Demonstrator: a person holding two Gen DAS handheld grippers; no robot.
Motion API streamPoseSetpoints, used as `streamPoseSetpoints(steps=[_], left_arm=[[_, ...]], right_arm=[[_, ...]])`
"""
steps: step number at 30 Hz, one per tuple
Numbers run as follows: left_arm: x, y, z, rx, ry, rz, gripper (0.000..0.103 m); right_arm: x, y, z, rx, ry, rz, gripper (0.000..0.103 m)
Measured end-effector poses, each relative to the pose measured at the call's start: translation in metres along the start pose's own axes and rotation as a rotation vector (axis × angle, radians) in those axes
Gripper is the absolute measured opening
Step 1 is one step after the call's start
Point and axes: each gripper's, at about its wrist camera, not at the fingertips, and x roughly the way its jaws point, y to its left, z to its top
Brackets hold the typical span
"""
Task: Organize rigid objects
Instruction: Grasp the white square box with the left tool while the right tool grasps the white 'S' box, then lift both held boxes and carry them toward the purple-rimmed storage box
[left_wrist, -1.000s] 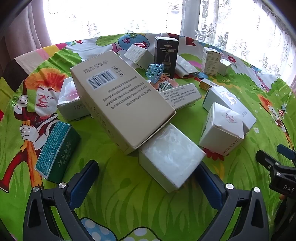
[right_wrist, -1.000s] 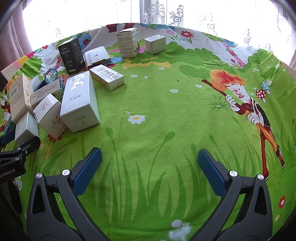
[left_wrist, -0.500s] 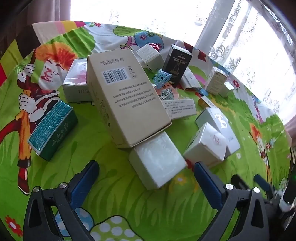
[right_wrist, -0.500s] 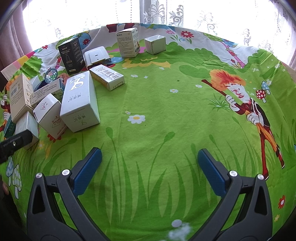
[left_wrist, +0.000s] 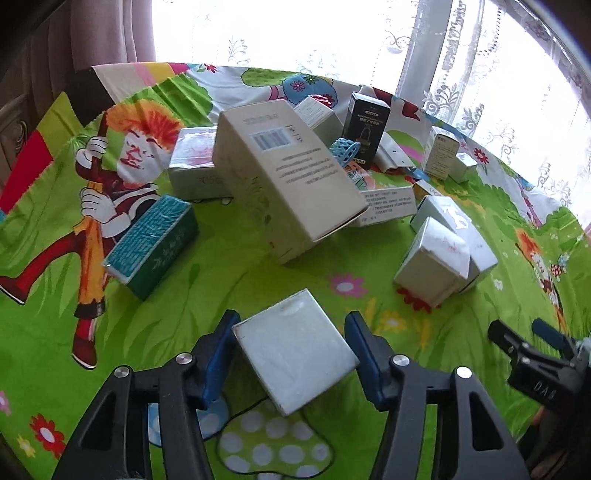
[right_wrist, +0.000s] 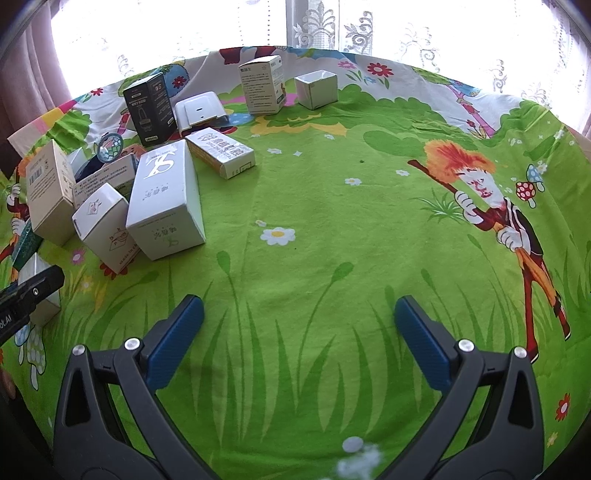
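Left claw (left_wrist: 291, 349) clamped on the white box (left_wrist: 295, 350), lifted clear of the table (left_wrist: 229, 280) and skewed between the pads, liable to twist free from that corner-biased hold; right claw (right_wrist: 299, 328) spread wide, holding 0 items.

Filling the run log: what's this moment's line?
left gripper: shut on white box | right gripper: open, empty | pile: unsorted

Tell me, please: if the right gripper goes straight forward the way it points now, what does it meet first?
Probably nothing soon: ahead of the right gripper lies only bare green tablecloth. The small open white box stands far off, slightly left; depth is unclear.
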Motion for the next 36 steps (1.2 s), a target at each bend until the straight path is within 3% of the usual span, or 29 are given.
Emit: streamPoseSetpoints(steps=[5,10,12,17,22,23,25,26,34,36], left_arm=[[-0.004,0.012,-0.006,0.123,-0.013,-0.003,0.06],[-0.001,0.016,-0.007,0.125,-0.008,-0.021,0.079],[0.0,0.013,-0.006,0.126,-0.004,-0.032,0.086],[-0.003,0.013,-0.008,0.111,-0.008,-0.014,0.086],[-0.006,0.018,-0.011,0.062,-0.021,-0.04,0.086],[-0.006,0.018,-0.011,0.061,-0.021,-0.039,0.086],[-0.007,0.017,-0.012,0.061,-0.019,-0.024,0.086],[-0.006,0.015,-0.013,0.066,-0.016,-0.011,0.086],[-0.003,0.009,-0.011,0.094,-0.004,0.041,0.085],[-0.004,0.011,-0.01,0.086,-0.011,0.049,0.078]], right_arm=[[-0.001,0.022,-0.004,-0.146,0.002,0.071,0.103],[0.002,0.032,0.006,-0.202,0.04,0.114,0.103],[0.008,0.038,0.017,-0.211,0.05,0.115,0.097],[0.026,0.057,0.045,-0.229,0.07,0.156,0.089],[0.043,0.069,0.067,-0.226,0.079,0.133,0.084],[0.044,0.07,0.069,-0.223,0.074,0.13,0.079],[0.04,0.073,0.069,-0.23,0.049,0.135,0.053],[0.038,0.075,0.068,-0.239,0.049,0.132,0.045],[0.001,0.065,0.018,-0.217,0.011,0.13,0.045],[-0.012,0.063,0.003,-0.208,0.001,0.138,0.045]])
